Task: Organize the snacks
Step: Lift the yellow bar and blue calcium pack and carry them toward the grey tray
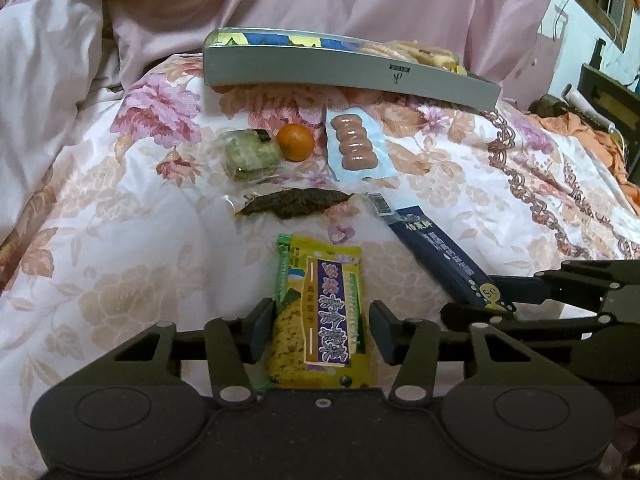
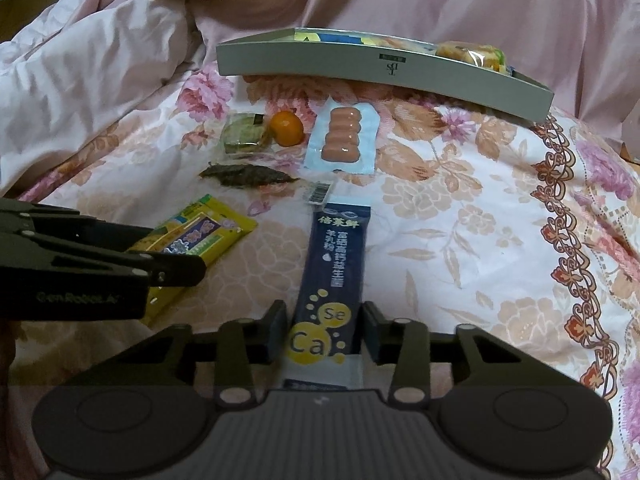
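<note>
Both grippers apart: left gripper (image 1: 322, 330) straddles yellow packet (image 1: 320, 312), right gripper (image 2: 325, 332) straddles blue sachet (image 2: 332, 276); soft quilt (image 1: 120, 240) risks slippage.

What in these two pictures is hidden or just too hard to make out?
- Gray tray: its front wall hides most of the contents in both views; only the tops of a few wrapped snacks show.
- Yellow cracker packet: its near end is covered by the left gripper body.
- Blue powder stick: its near end is hidden under the right gripper.
- Green wrapped cake: label too small and blurred to read.
- Dark dried snack: too blurred to identify.
</note>
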Tool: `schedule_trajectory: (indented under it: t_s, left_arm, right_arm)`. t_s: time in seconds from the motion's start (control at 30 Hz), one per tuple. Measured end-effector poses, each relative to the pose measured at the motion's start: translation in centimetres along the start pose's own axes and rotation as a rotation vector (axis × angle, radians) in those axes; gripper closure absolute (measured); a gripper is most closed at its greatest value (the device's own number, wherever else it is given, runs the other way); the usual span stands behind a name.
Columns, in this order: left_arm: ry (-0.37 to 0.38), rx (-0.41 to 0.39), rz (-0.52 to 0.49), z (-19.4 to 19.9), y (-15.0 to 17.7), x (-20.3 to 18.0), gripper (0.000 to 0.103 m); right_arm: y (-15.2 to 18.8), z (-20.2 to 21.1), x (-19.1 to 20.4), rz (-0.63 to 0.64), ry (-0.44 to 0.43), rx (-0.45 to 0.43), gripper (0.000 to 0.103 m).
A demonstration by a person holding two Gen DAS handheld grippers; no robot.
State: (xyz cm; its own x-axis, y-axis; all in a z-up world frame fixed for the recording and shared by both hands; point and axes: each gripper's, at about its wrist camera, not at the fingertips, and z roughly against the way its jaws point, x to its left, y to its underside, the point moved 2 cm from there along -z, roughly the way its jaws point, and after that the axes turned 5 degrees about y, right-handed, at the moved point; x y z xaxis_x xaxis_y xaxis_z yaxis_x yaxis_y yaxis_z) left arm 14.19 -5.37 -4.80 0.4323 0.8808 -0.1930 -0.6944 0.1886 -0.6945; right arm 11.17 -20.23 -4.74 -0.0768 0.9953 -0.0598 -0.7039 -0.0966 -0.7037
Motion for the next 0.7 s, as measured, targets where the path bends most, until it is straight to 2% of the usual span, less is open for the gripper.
schedule_trajectory:
  t_s: [0.53,0.7]
  left_arm:
    - [-0.071,0.022,-0.115,-1.3,0.3,-1.6,0.048]
    - [-0.08,0.019,-0.138,-1.4,0.3,-1.9,0.052]
  right_arm:
    - [-0.1,0.1,0.4,0.05,0.005,-0.022,0.066]
    - [0.0,0.2,1.1,0.106,0.015,-0.038,0.07]
